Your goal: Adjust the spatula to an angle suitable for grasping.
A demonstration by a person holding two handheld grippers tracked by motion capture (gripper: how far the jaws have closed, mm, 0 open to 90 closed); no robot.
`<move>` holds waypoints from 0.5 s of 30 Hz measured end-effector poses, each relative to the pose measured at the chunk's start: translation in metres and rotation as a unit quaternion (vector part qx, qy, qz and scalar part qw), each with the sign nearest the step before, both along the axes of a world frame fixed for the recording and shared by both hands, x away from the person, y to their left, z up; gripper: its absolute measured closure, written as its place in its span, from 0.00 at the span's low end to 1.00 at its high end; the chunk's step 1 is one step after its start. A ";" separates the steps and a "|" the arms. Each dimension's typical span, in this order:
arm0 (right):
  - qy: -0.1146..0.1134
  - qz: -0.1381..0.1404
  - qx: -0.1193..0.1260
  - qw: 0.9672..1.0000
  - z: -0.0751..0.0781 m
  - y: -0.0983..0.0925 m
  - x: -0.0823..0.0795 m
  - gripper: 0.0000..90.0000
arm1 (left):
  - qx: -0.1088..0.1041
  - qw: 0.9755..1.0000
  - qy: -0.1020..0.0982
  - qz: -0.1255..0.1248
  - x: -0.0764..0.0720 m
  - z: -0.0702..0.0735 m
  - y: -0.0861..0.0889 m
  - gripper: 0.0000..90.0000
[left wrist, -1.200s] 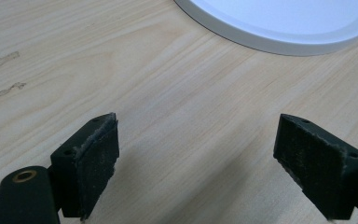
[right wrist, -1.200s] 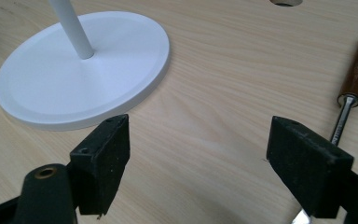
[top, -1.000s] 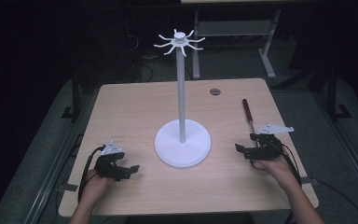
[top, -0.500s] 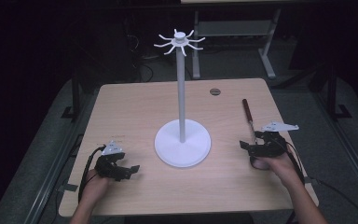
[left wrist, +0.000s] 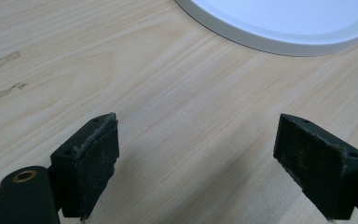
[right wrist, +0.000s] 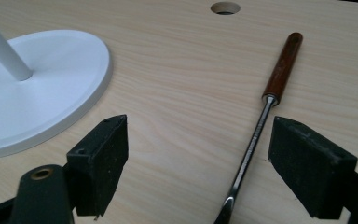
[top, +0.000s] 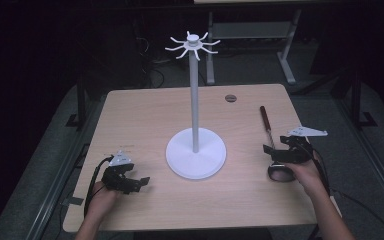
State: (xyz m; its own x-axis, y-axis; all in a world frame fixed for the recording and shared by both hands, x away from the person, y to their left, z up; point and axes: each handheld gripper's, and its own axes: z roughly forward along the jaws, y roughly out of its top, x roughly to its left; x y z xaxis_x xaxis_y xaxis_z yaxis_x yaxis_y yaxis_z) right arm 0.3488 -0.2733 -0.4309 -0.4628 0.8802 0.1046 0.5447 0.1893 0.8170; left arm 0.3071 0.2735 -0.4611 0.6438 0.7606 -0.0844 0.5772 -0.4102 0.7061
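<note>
The right gripper is standing with its jaws spread wide and empty, straddling the metal shaft of the long-handled utensil lying on the desk. In the right gripper view the shaft is running up between the two black jaws, nearer the right-hand one, with the brown wooden handle pointing away toward the round hole in the desk. Judging by this, the step in hand is the approach for a pickup: the gripper is lined up over the shaft but not yet closing on it.

In the high view the utensil is lying to the right of the white hook stand, well apart from its round base, with the right gripper at its near end. The left gripper is sitting to the left of the stand, near the base, jaws likewise wide apart and holding nothing; its own view is looking across bare wood toward the rim of the base.

The next move probably calls for lowering and centring the jaws on the thin shaft, then closing firmly, since a slim round rod could roll or slip sideways.

Room looks generous: open desk lies between the utensil and the stand's base, and the desk's right edge is just beyond the right gripper. The tall pole and the hook arms at its top are the main things to steer around on any lift.
</note>
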 end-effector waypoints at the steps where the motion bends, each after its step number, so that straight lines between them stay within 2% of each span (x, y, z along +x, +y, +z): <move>1: -0.001 -0.003 0.001 1.000 0.000 -0.002 0.001 0.22 | 0.000 1.000 0.000 0.000 0.000 0.000 0.000 0.15; 15: -0.009 -0.053 0.007 0.999 0.000 -0.019 0.025 0.23 | 0.003 1.000 0.001 0.000 0.000 0.000 0.000 0.15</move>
